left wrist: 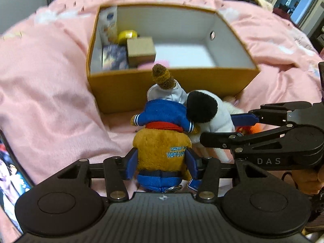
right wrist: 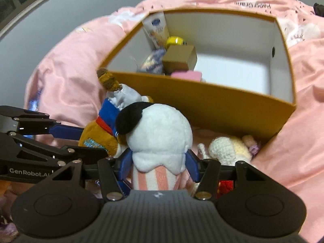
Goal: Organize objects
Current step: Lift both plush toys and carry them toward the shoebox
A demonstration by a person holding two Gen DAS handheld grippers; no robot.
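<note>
In the left wrist view, the left tool (left wrist: 161, 167) is clenched on a brown plush bear (left wrist: 162, 141) in a blue jacket, its blue fingers (left wrist: 131, 166) pressing both sides. The bear is just in front of the orange box (left wrist: 162, 89), which stands open on the pink blanket (left wrist: 50, 85).

In the right wrist view, the right tool (right wrist: 158, 167) grips a white plush toy (right wrist: 160, 139) with a striped base, near the box's front wall. A small crocheted doll (right wrist: 228, 149) lies beside this wall. Inside the box, a small cardboard carton (right wrist: 179, 58) sits toward the left.
</note>
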